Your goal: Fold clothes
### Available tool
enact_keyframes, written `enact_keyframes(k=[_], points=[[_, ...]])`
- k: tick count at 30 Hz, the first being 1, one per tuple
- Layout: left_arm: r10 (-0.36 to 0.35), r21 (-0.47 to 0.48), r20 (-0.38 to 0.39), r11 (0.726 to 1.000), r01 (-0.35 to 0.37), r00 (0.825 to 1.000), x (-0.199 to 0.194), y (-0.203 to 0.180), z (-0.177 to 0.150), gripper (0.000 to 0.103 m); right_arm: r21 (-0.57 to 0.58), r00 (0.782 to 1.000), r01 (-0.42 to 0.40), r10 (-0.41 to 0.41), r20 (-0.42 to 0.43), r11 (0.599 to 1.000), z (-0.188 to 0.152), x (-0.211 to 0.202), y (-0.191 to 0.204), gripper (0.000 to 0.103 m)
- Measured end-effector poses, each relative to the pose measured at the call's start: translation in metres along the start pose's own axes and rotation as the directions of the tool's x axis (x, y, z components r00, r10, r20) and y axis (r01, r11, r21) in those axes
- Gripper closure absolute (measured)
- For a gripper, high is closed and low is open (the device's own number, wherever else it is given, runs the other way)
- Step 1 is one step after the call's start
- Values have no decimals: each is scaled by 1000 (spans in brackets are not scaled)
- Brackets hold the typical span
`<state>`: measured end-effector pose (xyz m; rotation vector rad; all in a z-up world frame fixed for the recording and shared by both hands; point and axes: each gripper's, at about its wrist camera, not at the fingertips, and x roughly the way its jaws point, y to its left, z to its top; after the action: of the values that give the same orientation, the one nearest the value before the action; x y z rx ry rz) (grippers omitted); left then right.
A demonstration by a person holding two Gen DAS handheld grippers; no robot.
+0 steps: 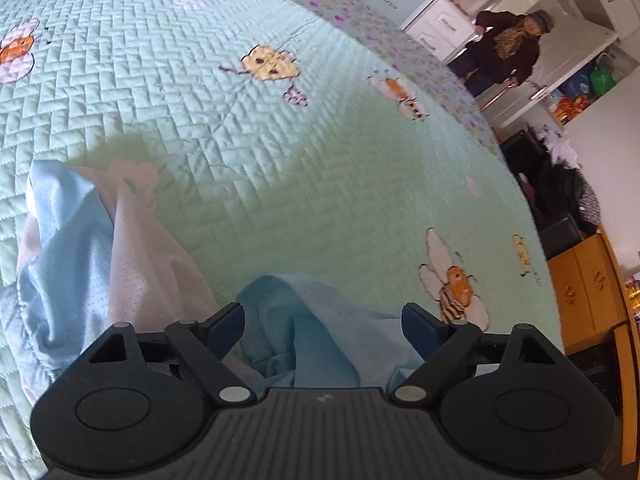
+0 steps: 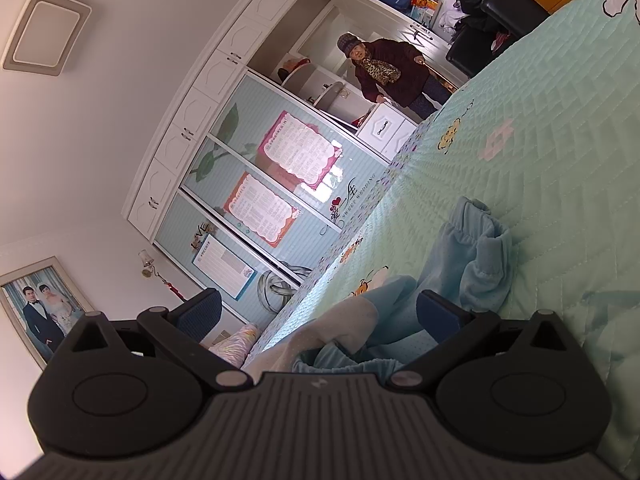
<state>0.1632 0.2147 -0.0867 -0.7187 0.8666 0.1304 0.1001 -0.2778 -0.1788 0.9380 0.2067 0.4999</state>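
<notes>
A light blue and white mesh garment lies crumpled on the green quilted bed. My left gripper is open, its jaws wide apart just above a blue fold of the garment. In the right wrist view the same garment lies bunched on the bed, with an elastic cuff end farthest from me. My right gripper is open, tilted sideways, its jaws straddling the near white and blue part of the cloth without pinching it.
A person in a dark coat stands by the white wardrobe beyond the bed's far edge. Dark bags and an orange cabinet stand beside the bed. A framed photo hangs on the wall.
</notes>
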Motion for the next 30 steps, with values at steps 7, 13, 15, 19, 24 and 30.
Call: enact_keyframes(k=[7,13,15,19,24,30], points=[[159,113,-30,982,-154,987,30,-24,-2,44,1,1000,0,0,2,1000,-3,1,5,0],[215,241,48,945,-220,976,21,-59,-9,99,4,1000,-2,2,4,1000,-3,2,5,0],[208,258,137,936,-238,968,4,-74,-4,99,6,1000,-5,4,5,1000,-2,2,4,0],[154,314,334,912,-264,930,-40,-128,14,99,6,1000,-5,5,7,1000,-2,3,4,0],[-131,647,244,760,-60,961,-79,-228,-71,90,16,1000,-11,11,15,1000,-2,3,3,0],[-159,830,12,552,79,987,-78,-233,-215,32,80,997,-53,49,54,995,1,-4,-7,0]])
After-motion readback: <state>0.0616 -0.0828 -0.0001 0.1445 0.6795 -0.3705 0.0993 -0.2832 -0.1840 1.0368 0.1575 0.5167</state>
